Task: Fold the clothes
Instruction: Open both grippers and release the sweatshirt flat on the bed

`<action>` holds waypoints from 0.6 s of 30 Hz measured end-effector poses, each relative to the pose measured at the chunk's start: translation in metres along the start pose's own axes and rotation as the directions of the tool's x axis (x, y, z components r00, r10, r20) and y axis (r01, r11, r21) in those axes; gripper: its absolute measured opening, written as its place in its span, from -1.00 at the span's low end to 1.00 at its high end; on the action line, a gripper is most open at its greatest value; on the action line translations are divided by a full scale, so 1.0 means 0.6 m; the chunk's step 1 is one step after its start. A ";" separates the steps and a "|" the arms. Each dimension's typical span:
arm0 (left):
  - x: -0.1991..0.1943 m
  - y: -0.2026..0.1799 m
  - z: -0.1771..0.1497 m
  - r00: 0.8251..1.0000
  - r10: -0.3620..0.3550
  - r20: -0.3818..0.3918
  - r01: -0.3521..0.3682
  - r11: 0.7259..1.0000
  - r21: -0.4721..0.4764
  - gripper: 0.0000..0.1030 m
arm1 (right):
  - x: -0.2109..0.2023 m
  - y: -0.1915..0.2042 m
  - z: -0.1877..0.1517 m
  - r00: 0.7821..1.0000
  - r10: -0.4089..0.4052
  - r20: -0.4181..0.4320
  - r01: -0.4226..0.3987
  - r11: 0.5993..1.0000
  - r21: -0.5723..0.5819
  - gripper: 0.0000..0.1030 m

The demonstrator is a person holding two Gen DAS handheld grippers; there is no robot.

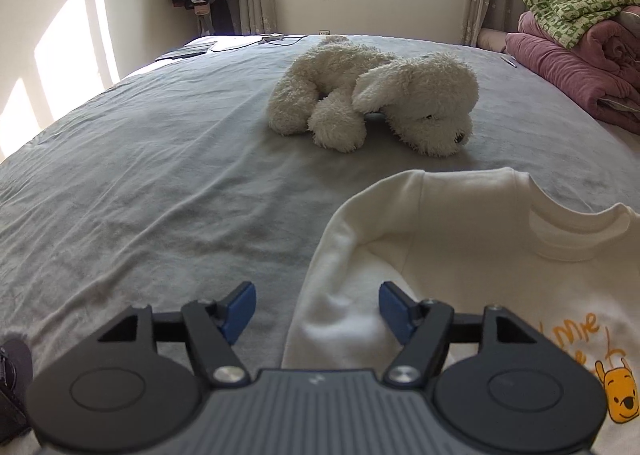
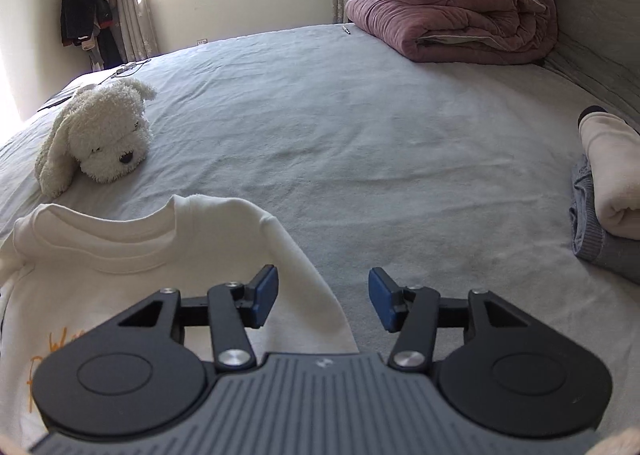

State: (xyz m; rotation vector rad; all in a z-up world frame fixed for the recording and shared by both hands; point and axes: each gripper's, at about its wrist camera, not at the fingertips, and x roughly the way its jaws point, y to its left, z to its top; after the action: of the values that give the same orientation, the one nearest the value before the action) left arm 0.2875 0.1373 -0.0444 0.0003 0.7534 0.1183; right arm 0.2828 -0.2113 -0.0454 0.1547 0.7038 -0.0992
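Though unheld, sweatshirt (image 1: 460, 255) under claws (image 1: 316, 311)

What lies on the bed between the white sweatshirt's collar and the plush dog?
Only bare grey bedsheet lies between the white sweatshirt and the plush dog; nothing else rests there. Both wrist views show it, the left one most plainly.

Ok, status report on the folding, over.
Left gripper open, right gripper open, neither holding anything. Cream sweatshirt flat on the grey bed, both sleeves folded in. Plush dog lies beyond the collar, apart from it.
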 end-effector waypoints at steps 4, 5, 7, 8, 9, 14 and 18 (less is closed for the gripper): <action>-0.037 0.015 -0.028 0.996 -0.062 -0.059 0.062 0.998 -0.002 0.39 | -0.041 -0.025 -0.021 0.998 0.050 -0.031 -0.047 0.996 0.079 0.06; -0.048 0.018 -0.037 0.995 -0.070 -0.068 0.071 0.997 0.010 0.39 | -0.053 -0.030 -0.029 0.997 0.064 -0.039 -0.060 0.994 0.092 0.06; -0.070 0.026 -0.055 0.994 -0.075 -0.082 0.078 0.996 0.031 0.40 | -0.081 -0.039 -0.043 0.994 0.092 -0.051 -0.086 0.991 0.106 0.07; -0.081 0.030 -0.064 0.993 -0.075 -0.088 0.079 0.996 0.039 0.41 | -0.093 -0.043 -0.050 0.993 0.104 -0.056 -0.097 0.989 0.111 0.07; -0.090 0.034 -0.072 0.992 -0.078 -0.096 0.082 0.996 0.041 0.41 | -0.104 -0.047 -0.057 0.992 0.113 -0.058 -0.105 0.988 0.116 0.09; -0.139 0.065 -0.112 0.985 -0.117 -0.129 0.120 0.993 0.016 0.43 | -0.158 -0.067 -0.092 0.986 0.149 -0.078 -0.137 0.980 0.143 0.11; -0.169 0.082 -0.145 0.979 -0.135 -0.154 0.136 0.991 -0.003 0.44 | -0.196 -0.073 -0.122 0.982 0.167 -0.084 -0.155 0.979 0.130 0.13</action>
State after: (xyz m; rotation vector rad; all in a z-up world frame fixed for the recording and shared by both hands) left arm 0.1496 0.1714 -0.0366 -0.0537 0.9058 -0.0150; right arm 0.1408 -0.2368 -0.0285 0.3355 0.7775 0.0207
